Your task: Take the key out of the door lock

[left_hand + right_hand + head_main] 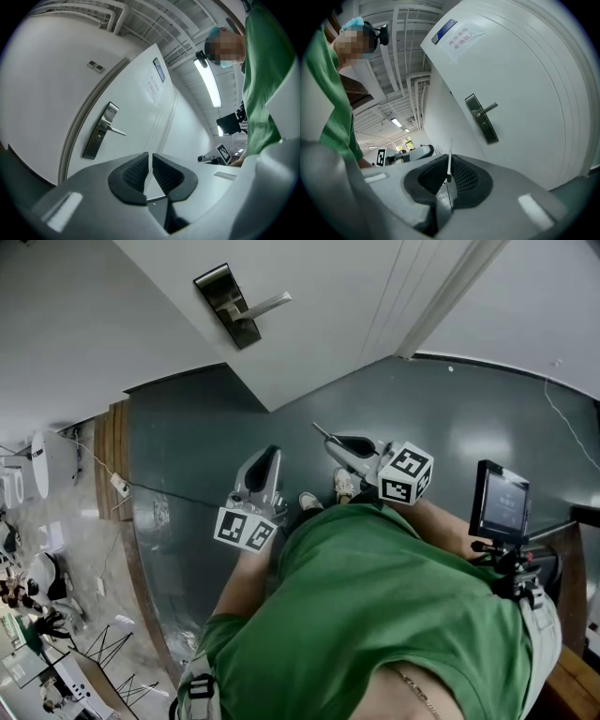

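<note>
Two grippers hover over the dark grey floor (450,418), both well apart from the lock plate (230,306) on the white door (309,324). The right gripper (336,442) has its jaws pressed together on the key (322,431). In the right gripper view the key (450,157) shows as a thin metal blade clamped edge-on between the ribbed black pads (464,176), its tip sticking out past them and aimed to the left of the lock plate (482,118). The left gripper (270,457) is also pressed shut, and its own view shows the two pads (136,171) meeting with only a hairline gap and nothing between them. From that view the lock plate (99,132) sits up and to the left of the jaws, with its lever handle (117,131) pointing right. In the head view the lever handle (265,306) juts out from the lock plate toward the door's middle. A printed notice (461,35) is stuck on the door above the lock plate. The person wears a green shirt (394,615).
</note>
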`<move>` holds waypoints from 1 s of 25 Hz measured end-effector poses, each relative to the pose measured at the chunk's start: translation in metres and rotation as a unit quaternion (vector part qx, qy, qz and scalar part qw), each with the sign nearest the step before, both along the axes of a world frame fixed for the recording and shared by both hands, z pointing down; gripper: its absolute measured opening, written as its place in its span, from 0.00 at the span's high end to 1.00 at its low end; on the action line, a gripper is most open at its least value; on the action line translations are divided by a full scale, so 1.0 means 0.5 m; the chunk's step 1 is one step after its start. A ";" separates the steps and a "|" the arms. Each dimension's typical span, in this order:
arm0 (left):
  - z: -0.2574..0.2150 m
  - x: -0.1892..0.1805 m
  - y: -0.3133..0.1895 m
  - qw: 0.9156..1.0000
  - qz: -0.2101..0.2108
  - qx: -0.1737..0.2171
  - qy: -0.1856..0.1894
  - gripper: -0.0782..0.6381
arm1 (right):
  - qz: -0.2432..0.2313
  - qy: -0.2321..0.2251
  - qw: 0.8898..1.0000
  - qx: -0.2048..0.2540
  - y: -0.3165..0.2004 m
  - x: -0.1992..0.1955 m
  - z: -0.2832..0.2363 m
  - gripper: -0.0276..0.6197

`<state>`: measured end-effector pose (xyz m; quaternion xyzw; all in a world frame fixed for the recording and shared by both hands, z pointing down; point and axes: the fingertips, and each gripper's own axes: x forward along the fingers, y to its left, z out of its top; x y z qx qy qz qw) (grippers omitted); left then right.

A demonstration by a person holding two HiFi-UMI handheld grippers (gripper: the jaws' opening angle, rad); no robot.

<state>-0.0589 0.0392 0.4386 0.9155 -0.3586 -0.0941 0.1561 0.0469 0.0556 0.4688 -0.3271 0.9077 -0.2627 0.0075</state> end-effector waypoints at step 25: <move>0.028 0.040 -0.004 0.999 0.034 -0.018 0.003 0.85 | 0.027 -0.003 1.000 -0.007 0.012 0.025 0.017 0.92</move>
